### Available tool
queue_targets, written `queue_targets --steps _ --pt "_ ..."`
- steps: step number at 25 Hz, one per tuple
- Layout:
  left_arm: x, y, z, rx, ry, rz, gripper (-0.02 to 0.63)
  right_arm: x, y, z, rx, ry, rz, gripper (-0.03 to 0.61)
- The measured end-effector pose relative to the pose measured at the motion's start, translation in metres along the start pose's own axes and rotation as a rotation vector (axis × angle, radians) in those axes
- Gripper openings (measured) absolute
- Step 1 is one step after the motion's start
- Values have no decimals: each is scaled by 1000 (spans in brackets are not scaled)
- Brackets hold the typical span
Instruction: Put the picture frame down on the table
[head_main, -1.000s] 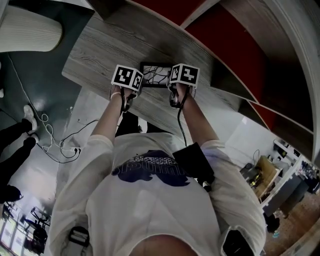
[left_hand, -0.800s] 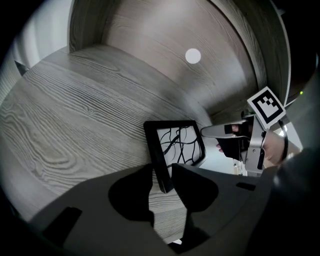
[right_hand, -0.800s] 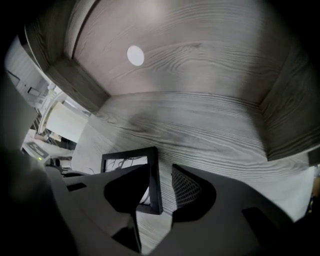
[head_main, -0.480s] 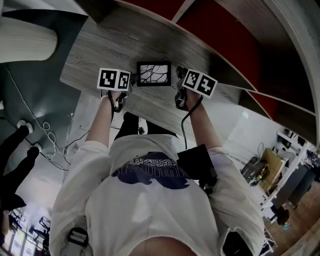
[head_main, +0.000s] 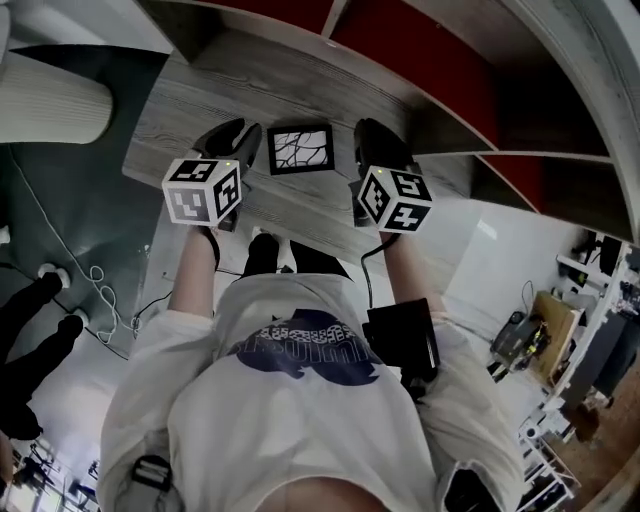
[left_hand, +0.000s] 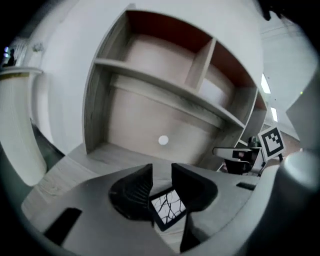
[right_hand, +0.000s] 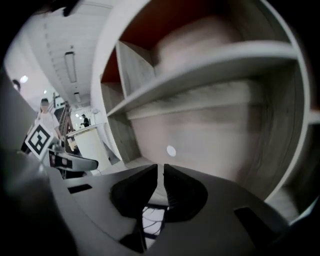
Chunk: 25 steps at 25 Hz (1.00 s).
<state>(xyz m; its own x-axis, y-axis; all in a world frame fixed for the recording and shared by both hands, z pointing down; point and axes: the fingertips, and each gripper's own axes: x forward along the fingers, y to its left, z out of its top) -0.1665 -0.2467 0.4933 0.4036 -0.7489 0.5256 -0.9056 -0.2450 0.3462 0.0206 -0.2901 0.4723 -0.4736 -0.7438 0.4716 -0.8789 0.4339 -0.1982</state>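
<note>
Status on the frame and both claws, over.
Left claw open, empty. Right claw nearly shut, empty. Picture frame resting on table between them, touched by neither. No obstruction seen.

You are holding the left gripper (head_main: 238, 138) just left of the picture frame (head_main: 301, 149) and the right gripper (head_main: 372, 140) just right of it. The frame is lying between them on the table (head_main: 190, 100), with the shelf unit (left_hand: 165, 97) standing behind it.

Left gripper (head_main: 238, 136) and right gripper (head_main: 374, 140) now off the picture frame (head_main: 300, 149), higher above table (head_main: 190, 95).
</note>
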Motion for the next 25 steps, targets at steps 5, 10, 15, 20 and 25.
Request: queue_targets --steps 5,10,15,20,25 --pt "-41 -34 51 208 -234 24 80 -44 24 50 -212 -241 -73 26" --pt "-87 -59 84 358 -458 75 32 -85 50 82 -358 -442 -93 24" --pt "-128 -82 107 434 -658 134 14 -117 66 98 -403 -564 -109 23" --pt "-148 -94 122 481 -784 162 9 -131 73 112 -393 -638 -116 14" --pt "-150 -94 131 482 -829 162 8 -132 75 117 -413 -649 -117 14"
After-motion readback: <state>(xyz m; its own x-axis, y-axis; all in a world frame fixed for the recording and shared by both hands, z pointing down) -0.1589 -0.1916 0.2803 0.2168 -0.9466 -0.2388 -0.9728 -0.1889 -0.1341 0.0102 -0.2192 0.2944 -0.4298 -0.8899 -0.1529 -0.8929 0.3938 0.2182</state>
